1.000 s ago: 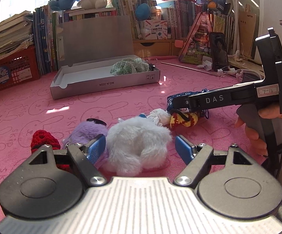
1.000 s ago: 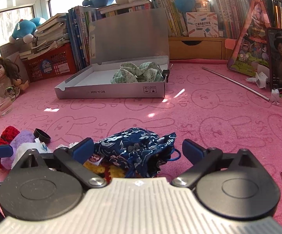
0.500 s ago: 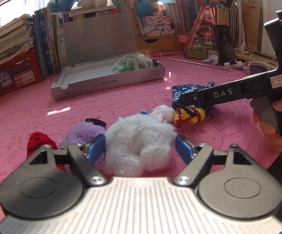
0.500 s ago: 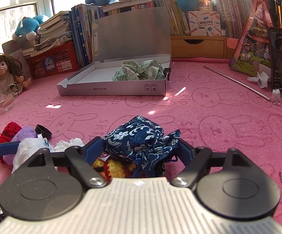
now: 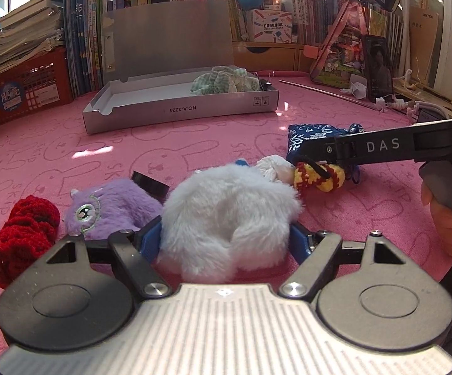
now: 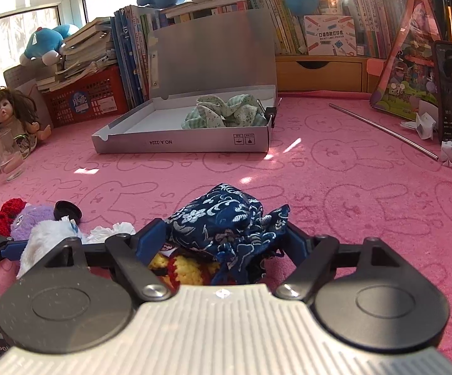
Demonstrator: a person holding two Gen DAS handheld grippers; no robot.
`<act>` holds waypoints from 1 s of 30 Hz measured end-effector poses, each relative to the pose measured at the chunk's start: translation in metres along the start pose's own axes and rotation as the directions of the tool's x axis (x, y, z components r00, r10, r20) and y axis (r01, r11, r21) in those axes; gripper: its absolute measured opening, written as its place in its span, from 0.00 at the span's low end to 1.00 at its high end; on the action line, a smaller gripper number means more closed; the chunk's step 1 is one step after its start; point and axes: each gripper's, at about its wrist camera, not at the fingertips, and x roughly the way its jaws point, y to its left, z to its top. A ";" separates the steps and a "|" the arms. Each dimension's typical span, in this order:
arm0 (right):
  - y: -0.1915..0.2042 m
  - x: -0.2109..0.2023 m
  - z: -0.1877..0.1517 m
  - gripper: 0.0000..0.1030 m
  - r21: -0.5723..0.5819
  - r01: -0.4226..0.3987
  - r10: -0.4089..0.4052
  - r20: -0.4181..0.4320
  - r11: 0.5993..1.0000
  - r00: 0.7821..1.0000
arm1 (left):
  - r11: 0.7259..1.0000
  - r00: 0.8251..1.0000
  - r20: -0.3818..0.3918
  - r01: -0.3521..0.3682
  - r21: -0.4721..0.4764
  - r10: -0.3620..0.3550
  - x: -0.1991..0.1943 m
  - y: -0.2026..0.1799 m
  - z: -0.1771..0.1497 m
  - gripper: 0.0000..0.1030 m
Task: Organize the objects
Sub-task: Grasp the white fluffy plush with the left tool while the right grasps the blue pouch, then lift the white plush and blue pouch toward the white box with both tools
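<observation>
Left tool straddles the white plush on the pink desk, pads at its flanks, grip unclear; right tool has just been closing, its jaws now pressed on the blue pouch; the silver box sits well apart. Risks, I judge: fur compresses and slips out; the pouch's loose cloth sags; the yellow knit beneath it snags and drags along.
</observation>
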 end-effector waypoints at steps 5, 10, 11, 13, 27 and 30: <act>-0.001 0.004 0.000 0.86 0.011 0.004 -0.004 -0.001 1.000 1.000 | 1.000 1.000 0.001 -0.001 -0.001 0.001 0.002 -0.001 0.001 0.80; 0.001 0.008 0.000 0.88 0.007 0.011 -0.011 -0.001 1.000 1.000 | 1.000 1.000 0.009 -0.004 -0.015 0.004 0.005 -0.002 0.004 0.80; 0.002 0.009 0.000 0.88 0.005 0.011 -0.011 -0.001 1.000 1.000 | 1.000 1.000 0.010 -0.004 -0.016 0.005 0.006 -0.002 0.004 0.80; 0.002 0.011 -0.001 0.89 0.000 0.011 -0.011 -0.004 1.000 1.000 | 1.000 1.000 0.013 -0.005 -0.019 0.005 0.007 -0.003 0.004 0.80; 0.001 0.009 0.004 0.74 0.004 -0.005 0.005 0.006 1.000 1.000 | 0.999 0.999 0.052 -0.001 -0.042 0.003 -0.006 0.006 0.010 0.71; 0.002 0.006 0.004 0.69 -0.004 -0.006 0.006 0.008 1.000 1.000 | 1.000 0.999 0.049 -0.002 -0.028 0.003 -0.003 0.005 0.009 0.71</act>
